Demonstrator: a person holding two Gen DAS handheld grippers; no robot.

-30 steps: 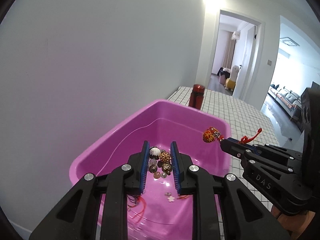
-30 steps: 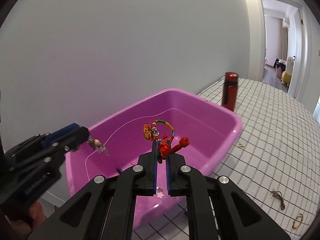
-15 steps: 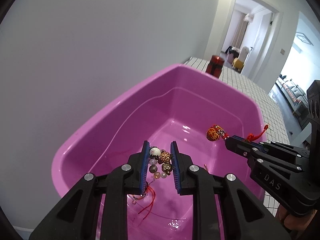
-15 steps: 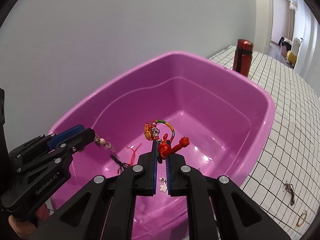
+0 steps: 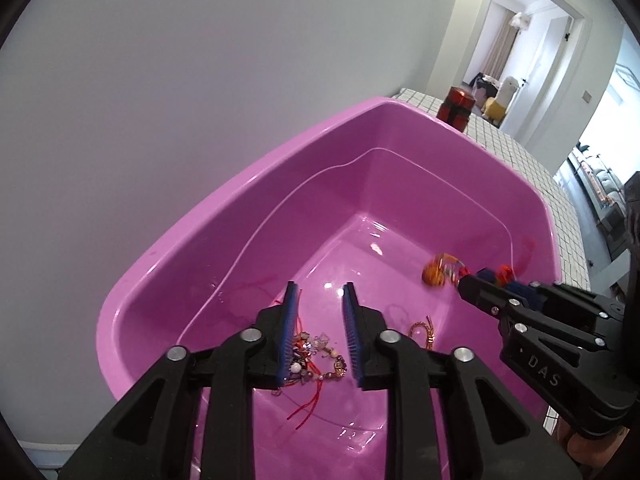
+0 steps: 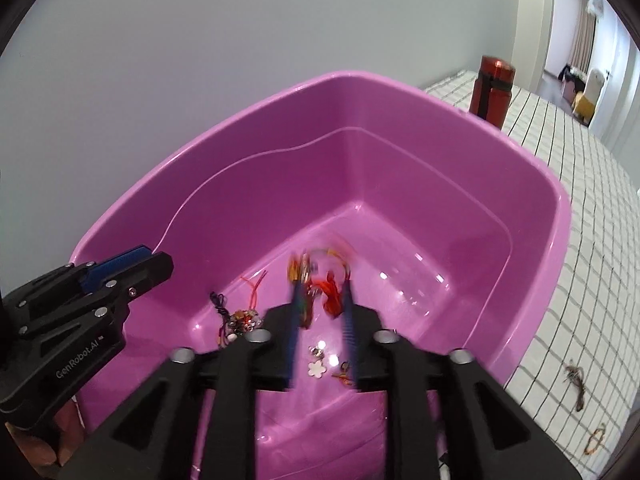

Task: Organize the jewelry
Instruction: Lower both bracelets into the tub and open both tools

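A pink plastic tub [image 5: 248, 184] [image 6: 400, 92] stands against the wall. My left gripper [image 5: 320, 292] is open above the tub floor, and a beaded bracelet with red cord [image 5: 316, 360] lies on the floor below it. My right gripper [image 6: 322, 276] is open, with the red knotted charm [image 6: 330, 288] blurred between its fingers; I cannot tell if it still touches them. That charm also shows at the right gripper's tip in the left wrist view [image 5: 438, 272]. The left gripper shows in the right wrist view [image 6: 160, 264].
Small pieces lie on the tub floor: a white flower charm [image 6: 317, 369], a beaded piece [image 6: 240, 318], a gold cord [image 5: 424, 330]. A red bottle [image 6: 492, 90] stands behind the tub. Two loose pieces [image 6: 576, 384] lie on the checked cloth [image 6: 600, 240] at right.
Both grippers have lowered into the tub and opened. The beaded bracelet has dropped from the left gripper to the tub floor. The right fingers have spread around the red charm.
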